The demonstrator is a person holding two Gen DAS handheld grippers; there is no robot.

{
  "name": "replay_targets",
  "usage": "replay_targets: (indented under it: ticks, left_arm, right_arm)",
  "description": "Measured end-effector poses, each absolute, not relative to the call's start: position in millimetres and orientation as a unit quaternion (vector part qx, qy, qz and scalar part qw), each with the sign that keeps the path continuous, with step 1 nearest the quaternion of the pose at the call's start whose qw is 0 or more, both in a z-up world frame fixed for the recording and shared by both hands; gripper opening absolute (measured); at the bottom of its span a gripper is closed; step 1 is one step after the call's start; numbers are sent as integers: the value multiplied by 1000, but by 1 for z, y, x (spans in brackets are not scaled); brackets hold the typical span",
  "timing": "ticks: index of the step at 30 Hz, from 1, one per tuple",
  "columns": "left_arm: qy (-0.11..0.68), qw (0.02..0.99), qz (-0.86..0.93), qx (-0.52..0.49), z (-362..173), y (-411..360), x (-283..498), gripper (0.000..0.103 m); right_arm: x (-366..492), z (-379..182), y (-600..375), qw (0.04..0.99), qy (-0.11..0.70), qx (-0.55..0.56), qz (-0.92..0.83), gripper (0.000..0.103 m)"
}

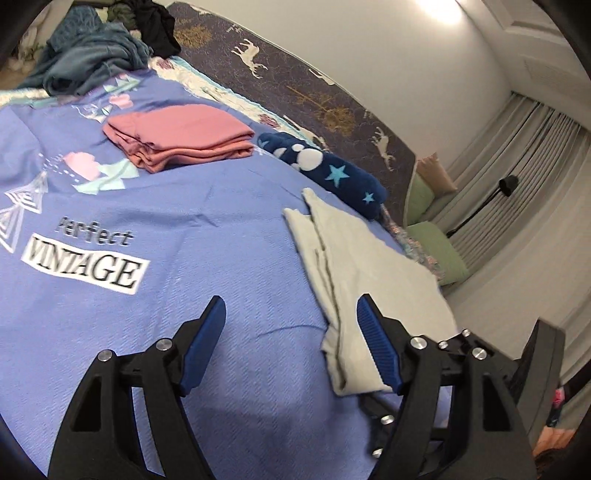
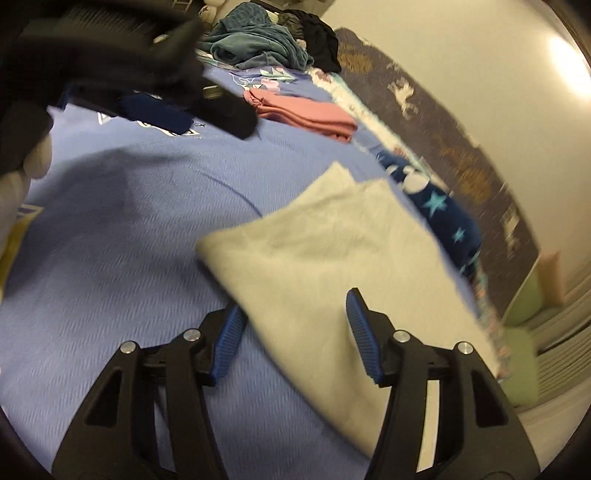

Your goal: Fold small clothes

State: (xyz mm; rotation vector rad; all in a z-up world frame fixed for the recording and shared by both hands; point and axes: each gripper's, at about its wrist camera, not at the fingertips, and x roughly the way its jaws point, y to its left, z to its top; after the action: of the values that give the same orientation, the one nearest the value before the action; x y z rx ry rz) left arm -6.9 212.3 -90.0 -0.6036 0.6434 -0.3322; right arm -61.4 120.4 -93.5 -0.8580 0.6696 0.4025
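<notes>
A pale grey-white small garment (image 1: 369, 258) (image 2: 325, 258) lies flat on the blue bedspread (image 1: 207, 206) near the bed's right side. My left gripper (image 1: 291, 301) stands open over bare bedspread, and its right finger overlaps the garment's near left edge. My right gripper (image 2: 295, 302) is open with the garment lying between its jaws; the cloth's edge covers the left fingertip, and the pads do not press on it. The left gripper (image 2: 159, 110) also shows, blurred, at the upper left of the right wrist view.
A folded pink garment (image 1: 181, 136) (image 2: 306, 110) sits farther back. A navy star-print item (image 1: 332, 166) (image 2: 443, 210) lies beside the pale garment. A pile of teal clothes (image 1: 92, 55) (image 2: 258, 40) and a black garment (image 1: 159, 29) lie at the bed's far end. A dark deer-print panel (image 1: 314, 85) runs along the wall; green cushions (image 1: 439, 254) lie beyond the edge.
</notes>
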Motion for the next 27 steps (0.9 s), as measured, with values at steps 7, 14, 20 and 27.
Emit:
replay_targets:
  ticks: [7, 14, 20, 27]
  left_arm:
    - [323, 855, -235, -330, -91, 212, 37, 74]
    - [387, 810, -307, -315, -102, 178, 108, 73]
    - [387, 795, -344, -316, -107, 156, 142, 73]
    - [425, 772, -353, -314, -118, 135, 181, 15]
  right_arm:
    - [-47, -100, 132, 839, 301, -414, 184, 56]
    - [-40, -97, 121, 849, 312, -384, 184, 55]
    - [-33, -98, 118, 853, 320, -367, 186, 54]
    - [-20, -103, 128, 857, 313, -365, 186, 34]
